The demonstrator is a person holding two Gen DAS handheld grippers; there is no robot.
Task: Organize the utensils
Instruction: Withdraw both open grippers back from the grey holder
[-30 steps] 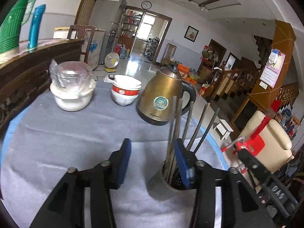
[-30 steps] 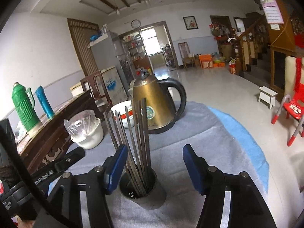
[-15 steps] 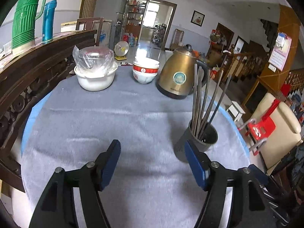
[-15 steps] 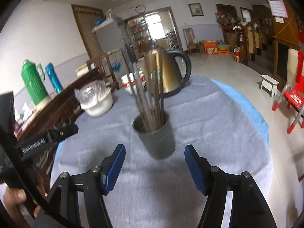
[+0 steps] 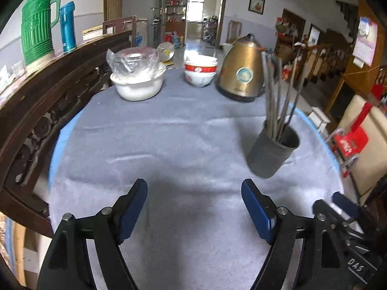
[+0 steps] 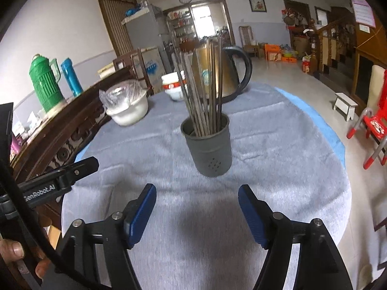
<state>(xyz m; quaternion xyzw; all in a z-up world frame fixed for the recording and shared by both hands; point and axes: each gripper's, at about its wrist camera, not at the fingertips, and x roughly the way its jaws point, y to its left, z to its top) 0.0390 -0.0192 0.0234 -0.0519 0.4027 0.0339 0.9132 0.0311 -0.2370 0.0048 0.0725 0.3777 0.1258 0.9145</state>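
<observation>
A grey metal holder [image 5: 272,151] stands upright on the grey tablecloth [image 5: 169,140] with several metal chopsticks [image 5: 278,96] in it. It also shows in the right wrist view [image 6: 208,145], with the chopsticks [image 6: 205,84] upright. My left gripper [image 5: 194,203] is open and empty, near the table's front, to the left of the holder. My right gripper [image 6: 197,205] is open and empty, a short way in front of the holder. The left gripper's arm [image 6: 55,178] shows at the left of the right wrist view.
A gold kettle [image 5: 241,72], stacked red-and-white bowls [image 5: 199,70] and a white bowl under plastic wrap [image 5: 136,77] stand at the table's far side. A dark carved wooden rail [image 5: 48,96] runs along the left, with a green thermos [image 5: 36,36] on it.
Both grippers have pulled back from the holder and up, so the holder now stands free ahead of them. The left gripper has opened wider. The holder has not moved.
</observation>
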